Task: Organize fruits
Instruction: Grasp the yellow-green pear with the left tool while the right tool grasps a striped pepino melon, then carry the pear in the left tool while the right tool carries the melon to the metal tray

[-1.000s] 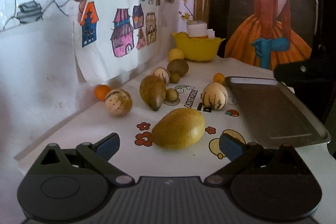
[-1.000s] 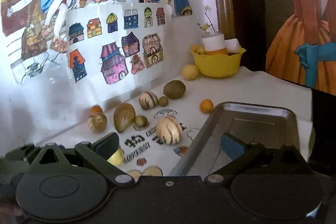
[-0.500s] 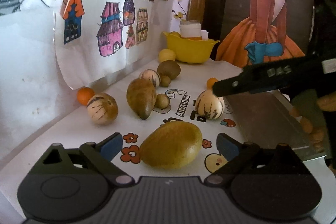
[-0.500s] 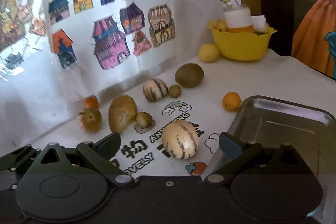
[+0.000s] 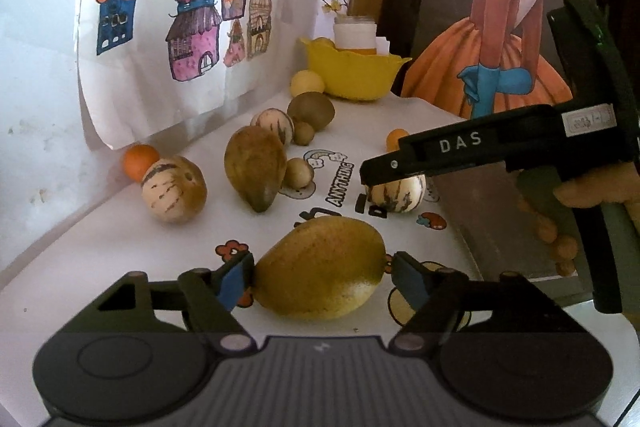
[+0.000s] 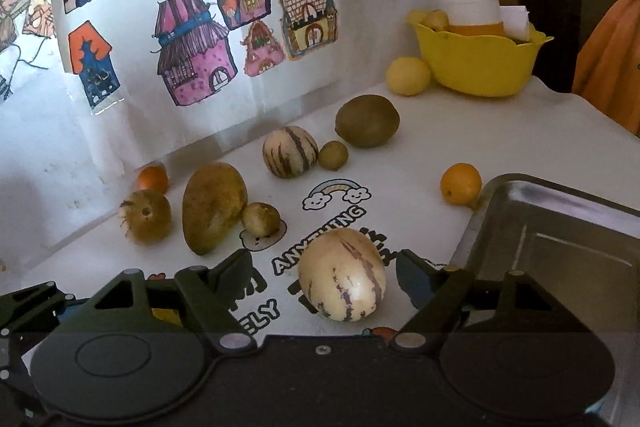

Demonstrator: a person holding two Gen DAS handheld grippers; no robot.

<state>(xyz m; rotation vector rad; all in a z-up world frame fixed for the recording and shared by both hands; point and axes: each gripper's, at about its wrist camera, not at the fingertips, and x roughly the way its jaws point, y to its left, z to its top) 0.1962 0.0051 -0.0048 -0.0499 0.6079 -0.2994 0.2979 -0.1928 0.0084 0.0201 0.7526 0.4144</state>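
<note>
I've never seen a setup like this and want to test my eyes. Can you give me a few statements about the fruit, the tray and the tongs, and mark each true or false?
1. The left tongs have the big yellow mango between their pads. True.
2. The metal tray already holds several fruits. False: no fruit shows in the visible part of it.
3. The right tongs are open around the striped cream fruit. True: gaps show on both sides.
4. A small orange fruit lies just beside the tray's far corner. True.
5. The yellow bowl stands on the tray. False: it stands on the white table at the back, apart from the tray.
</note>
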